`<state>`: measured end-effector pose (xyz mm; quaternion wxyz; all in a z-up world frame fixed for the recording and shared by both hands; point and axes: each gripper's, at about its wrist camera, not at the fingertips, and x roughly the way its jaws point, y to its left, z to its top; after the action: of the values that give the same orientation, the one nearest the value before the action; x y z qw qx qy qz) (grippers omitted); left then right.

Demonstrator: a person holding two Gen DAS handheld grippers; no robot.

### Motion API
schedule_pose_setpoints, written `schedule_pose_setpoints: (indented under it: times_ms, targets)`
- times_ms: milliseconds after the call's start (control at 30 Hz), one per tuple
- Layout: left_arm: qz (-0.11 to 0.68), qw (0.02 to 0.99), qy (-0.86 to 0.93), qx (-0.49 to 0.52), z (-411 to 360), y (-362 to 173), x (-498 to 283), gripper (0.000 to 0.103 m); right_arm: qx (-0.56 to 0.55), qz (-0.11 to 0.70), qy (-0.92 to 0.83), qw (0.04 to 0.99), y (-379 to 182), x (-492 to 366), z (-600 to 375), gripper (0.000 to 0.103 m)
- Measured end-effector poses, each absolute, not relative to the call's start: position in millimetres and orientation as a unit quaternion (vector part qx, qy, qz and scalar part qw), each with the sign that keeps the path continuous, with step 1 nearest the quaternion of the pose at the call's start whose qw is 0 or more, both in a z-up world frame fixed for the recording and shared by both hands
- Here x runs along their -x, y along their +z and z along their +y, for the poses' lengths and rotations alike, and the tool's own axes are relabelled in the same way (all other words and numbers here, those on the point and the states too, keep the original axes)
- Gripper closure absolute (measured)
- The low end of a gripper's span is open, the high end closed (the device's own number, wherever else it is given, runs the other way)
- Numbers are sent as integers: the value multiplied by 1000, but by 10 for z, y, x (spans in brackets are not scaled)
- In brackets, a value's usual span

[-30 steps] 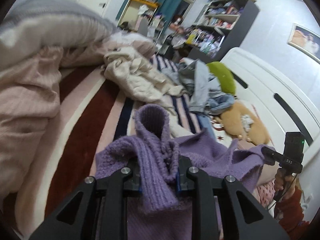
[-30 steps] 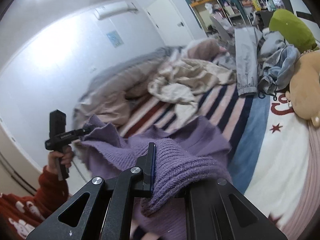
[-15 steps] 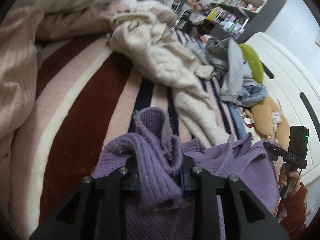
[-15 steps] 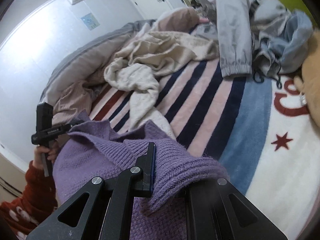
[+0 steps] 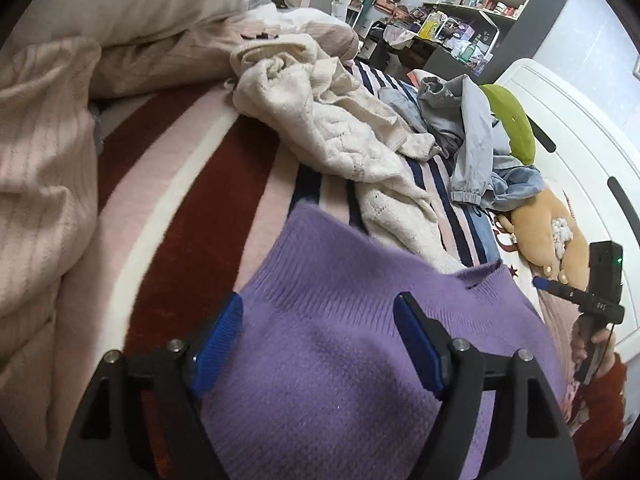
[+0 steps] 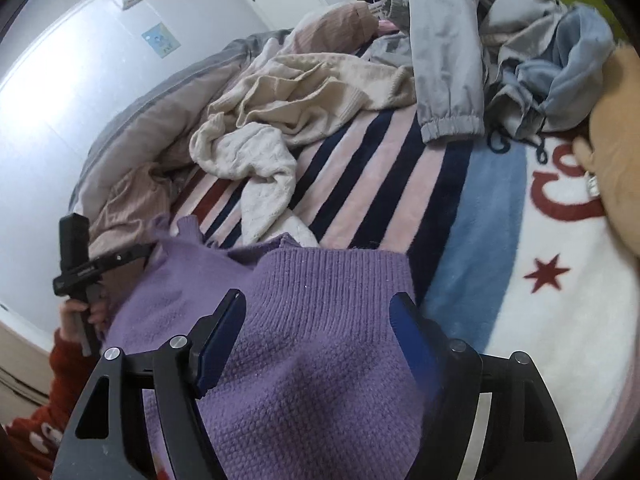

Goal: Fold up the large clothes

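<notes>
Opening over the purple knitted sweater, the left gripper and right gripper clasp nothing; the sweater lies on the striped blanket bed. Its loose knit may snag on withdrawing fingers, dragging the fold apart.

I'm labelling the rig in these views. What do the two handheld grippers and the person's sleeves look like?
The left gripper and the right gripper both have black angular fingers with silver screw heads and blue ribbed pads. Each is carried on a black handle. The sleeves are red with a white pattern.
</notes>
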<state>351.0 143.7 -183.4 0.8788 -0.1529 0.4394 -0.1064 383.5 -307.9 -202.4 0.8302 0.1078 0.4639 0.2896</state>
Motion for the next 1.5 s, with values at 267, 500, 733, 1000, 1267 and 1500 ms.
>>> schedule_pose_setpoints:
  times_ms: [267,500,733,1000,1267,1500]
  targets:
    - [419,889,-115,147,1473,-1515,-2932,25,-74,431,308,845,-1595,-3122,-3006,31]
    - [401,891,-126,169,1497,-1363,-2023,19,10,381,341,859,-1338,-2101,-2460,55]
    - [406,886,-134,176,1413,-1529,-1460,19,36,383,386,838,-1497,-1818,-1744,81]
    - [427,867,-133,219,1412,-1810,-1422,14,60,439,350,825,-1947,-2286,-1245,95]
    - [444,825,-179,300,1374,-2261,-1493,7,111,493,321,801,-2492,-2427,-1220,103]
    - [420,813,-173,363,1245,-2476,-1753,7,125,470,329,809,-2298,-2303,-1182,99]
